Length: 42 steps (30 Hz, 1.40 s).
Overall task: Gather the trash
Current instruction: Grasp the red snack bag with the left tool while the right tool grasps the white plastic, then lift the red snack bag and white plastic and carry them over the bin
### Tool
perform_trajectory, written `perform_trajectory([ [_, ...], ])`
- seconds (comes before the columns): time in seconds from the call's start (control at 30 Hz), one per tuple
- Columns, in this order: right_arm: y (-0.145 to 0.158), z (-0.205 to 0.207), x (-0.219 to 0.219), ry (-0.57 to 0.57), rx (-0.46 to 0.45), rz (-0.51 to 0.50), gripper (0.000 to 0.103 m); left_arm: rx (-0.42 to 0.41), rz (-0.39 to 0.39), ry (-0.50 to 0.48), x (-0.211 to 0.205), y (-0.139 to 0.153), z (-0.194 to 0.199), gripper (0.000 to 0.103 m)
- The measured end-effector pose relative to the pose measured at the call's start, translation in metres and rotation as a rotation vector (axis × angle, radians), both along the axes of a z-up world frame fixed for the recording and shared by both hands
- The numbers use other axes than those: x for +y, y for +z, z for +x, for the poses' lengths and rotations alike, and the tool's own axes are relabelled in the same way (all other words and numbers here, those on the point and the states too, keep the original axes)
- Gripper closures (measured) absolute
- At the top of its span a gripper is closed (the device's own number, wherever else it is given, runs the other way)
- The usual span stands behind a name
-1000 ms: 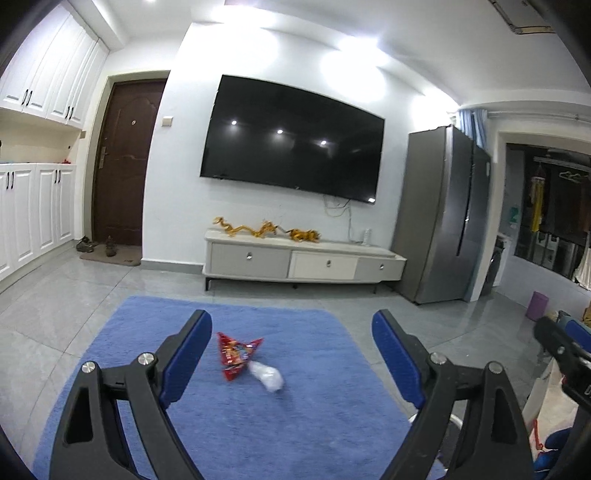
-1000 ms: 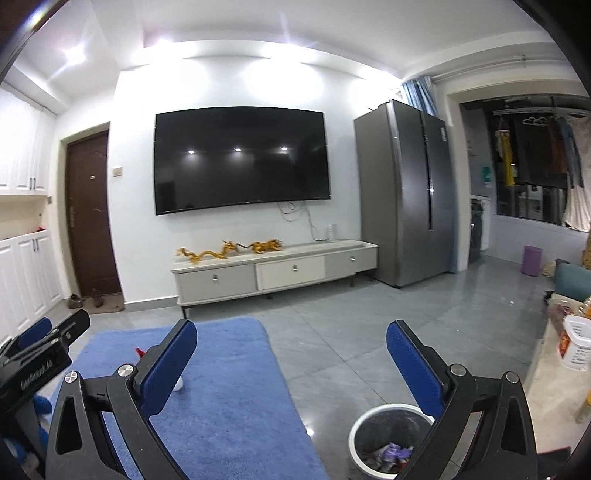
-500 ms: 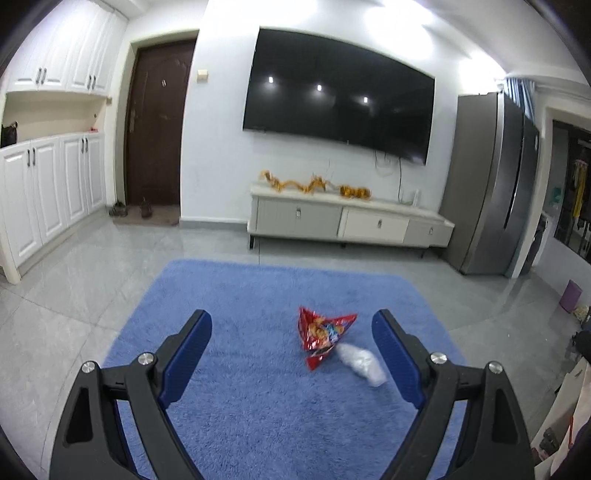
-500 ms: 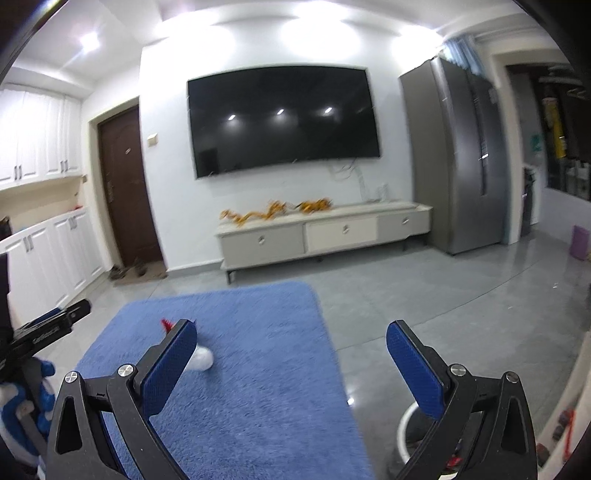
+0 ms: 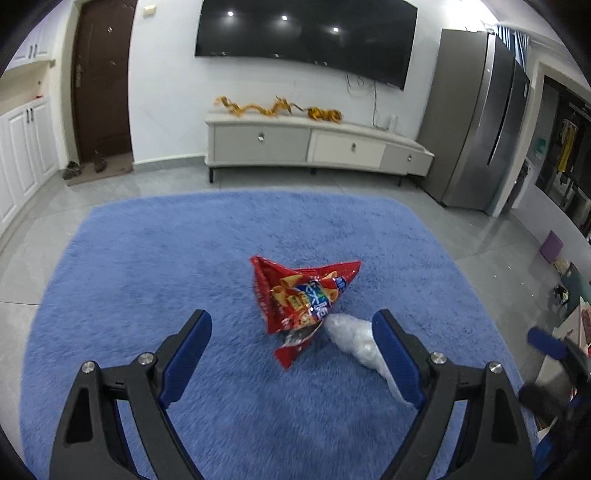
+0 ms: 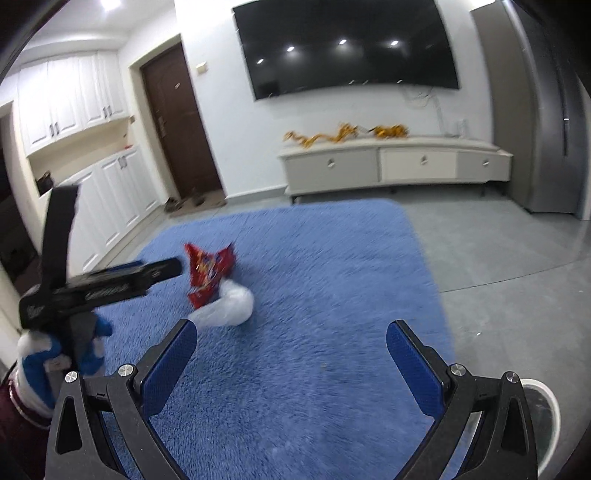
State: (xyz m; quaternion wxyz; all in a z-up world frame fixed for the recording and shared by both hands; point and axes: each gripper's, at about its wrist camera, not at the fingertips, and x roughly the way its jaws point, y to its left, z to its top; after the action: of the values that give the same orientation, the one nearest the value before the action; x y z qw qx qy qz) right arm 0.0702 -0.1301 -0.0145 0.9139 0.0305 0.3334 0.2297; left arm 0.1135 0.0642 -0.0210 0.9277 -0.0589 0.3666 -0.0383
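Observation:
A red snack bag (image 5: 303, 299) lies crumpled on the blue rug (image 5: 147, 258), with a clear plastic wrapper (image 5: 354, 339) touching its right side. My left gripper (image 5: 291, 325) is open and empty, hovering just before the bag, which lies between its fingers. My right gripper (image 6: 291, 336) is open and empty above the rug; the snack bag (image 6: 208, 273) and the wrapper (image 6: 229, 306) lie ahead to its left. A white trash bin (image 6: 543, 413) shows at the lower right of the right wrist view, partly hidden by the gripper.
A TV cabinet (image 5: 314, 144) stands against the far wall under a wall TV (image 5: 303, 33). A grey fridge (image 5: 484, 114) is at the right, a brown door (image 5: 99, 85) and white cupboards (image 6: 92, 192) at the left. Grey tiles surround the rug.
Both grippers have tilted down and moved closer to the rug. The snack bag and wrapper now appear larger and nearer, centred between the left fingers. Both grippers stay open.

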Motion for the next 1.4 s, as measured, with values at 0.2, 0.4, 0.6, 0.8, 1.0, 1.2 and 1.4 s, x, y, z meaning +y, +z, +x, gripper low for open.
perform_trajectory([
  [0.2,-0.021,0.021,0.03,0.138,0.073,-0.003,0.0,0.059,-0.014,-0.007,0.004,-0.02,0.04,0.015],
  [0.4,-0.028,0.042,0.057,0.226,0.107,-0.019,0.005,0.07,-0.077,0.023,0.026,-0.027,0.059,0.02],
  [0.6,-0.038,0.067,0.075,0.242,0.155,-0.015,0.038,0.071,-0.1,0.01,0.036,-0.031,0.061,0.042],
  [0.8,-0.051,0.075,0.076,0.235,0.208,-0.024,0.073,0.088,-0.097,-0.008,0.035,-0.038,0.06,0.08],
  [1.0,-0.042,0.059,0.058,0.199,0.182,0.005,0.075,0.083,-0.11,-0.004,0.034,-0.036,0.045,0.092],
  [1.2,-0.026,0.036,0.028,0.136,0.154,0.034,0.075,0.047,-0.102,-0.021,0.02,-0.017,0.013,0.094],
  [1.4,-0.01,-0.005,-0.012,0.055,0.121,0.066,0.075,0.002,-0.045,-0.056,-0.011,0.004,-0.03,0.095],
])
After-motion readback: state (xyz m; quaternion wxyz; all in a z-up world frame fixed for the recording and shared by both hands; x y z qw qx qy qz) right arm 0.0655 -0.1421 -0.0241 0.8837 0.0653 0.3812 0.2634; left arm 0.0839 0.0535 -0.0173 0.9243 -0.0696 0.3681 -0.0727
